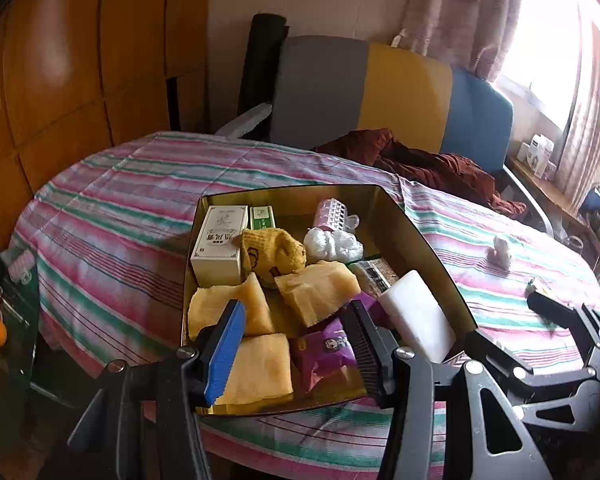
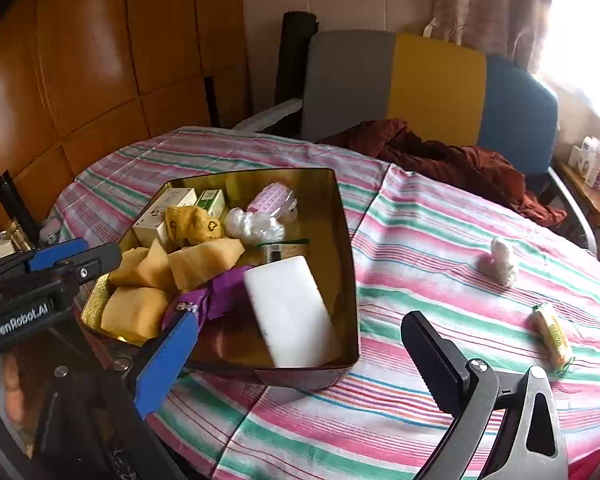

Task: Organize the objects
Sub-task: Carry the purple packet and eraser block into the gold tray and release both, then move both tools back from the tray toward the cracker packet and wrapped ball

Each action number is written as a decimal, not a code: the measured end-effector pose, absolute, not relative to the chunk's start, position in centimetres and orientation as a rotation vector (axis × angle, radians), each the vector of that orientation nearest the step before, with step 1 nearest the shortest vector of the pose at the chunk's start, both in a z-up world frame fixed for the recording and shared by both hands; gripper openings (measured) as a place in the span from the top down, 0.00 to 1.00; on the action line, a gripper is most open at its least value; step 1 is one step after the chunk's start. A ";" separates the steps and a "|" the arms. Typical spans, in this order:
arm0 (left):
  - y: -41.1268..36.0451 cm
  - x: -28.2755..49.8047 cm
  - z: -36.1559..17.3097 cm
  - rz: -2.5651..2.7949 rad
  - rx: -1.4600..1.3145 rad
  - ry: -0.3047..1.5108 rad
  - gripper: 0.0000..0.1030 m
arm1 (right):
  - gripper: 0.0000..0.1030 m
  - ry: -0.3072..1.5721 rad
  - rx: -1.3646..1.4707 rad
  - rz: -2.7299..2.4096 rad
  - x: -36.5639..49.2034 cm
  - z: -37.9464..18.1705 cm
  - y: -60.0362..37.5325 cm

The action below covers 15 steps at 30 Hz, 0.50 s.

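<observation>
Both claws empty, right claw (image 2: 300, 344) wide, left claw (image 1: 296, 344) narrower; the white block (image 2: 290, 312) leaning in the tin (image 2: 350, 272) might tip out if bumped.

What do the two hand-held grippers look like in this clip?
Both match: each hand-held gripper, left and right, has a black frame with silver bolts, one blue ribbed finger pad and one black. The left's body reads "GenRobot.AI" in white.

On the table (image 2: 400, 216) in front of you sits the tin (image 2: 350, 280), and in it the block (image 2: 290, 312) leans at the near right, the cloths (image 2: 140, 312) lie at the near left, and the boxes (image 1: 220, 240) stand at the back. Right of the tin, well apart, lie a wad (image 2: 500, 262) and a packet (image 2: 552, 336).
</observation>
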<state>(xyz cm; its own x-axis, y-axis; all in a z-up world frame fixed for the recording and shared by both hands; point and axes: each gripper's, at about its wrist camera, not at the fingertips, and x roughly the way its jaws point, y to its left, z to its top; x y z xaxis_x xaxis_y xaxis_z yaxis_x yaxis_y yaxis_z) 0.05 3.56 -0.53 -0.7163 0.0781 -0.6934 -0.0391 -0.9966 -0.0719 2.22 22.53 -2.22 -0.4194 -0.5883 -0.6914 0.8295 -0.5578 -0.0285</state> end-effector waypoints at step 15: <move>5.7 0.6 -0.9 2.856 -1.147 0.072 0.48 | 0.00 0.446 0.805 -2.119 1.5 -2.5 23.8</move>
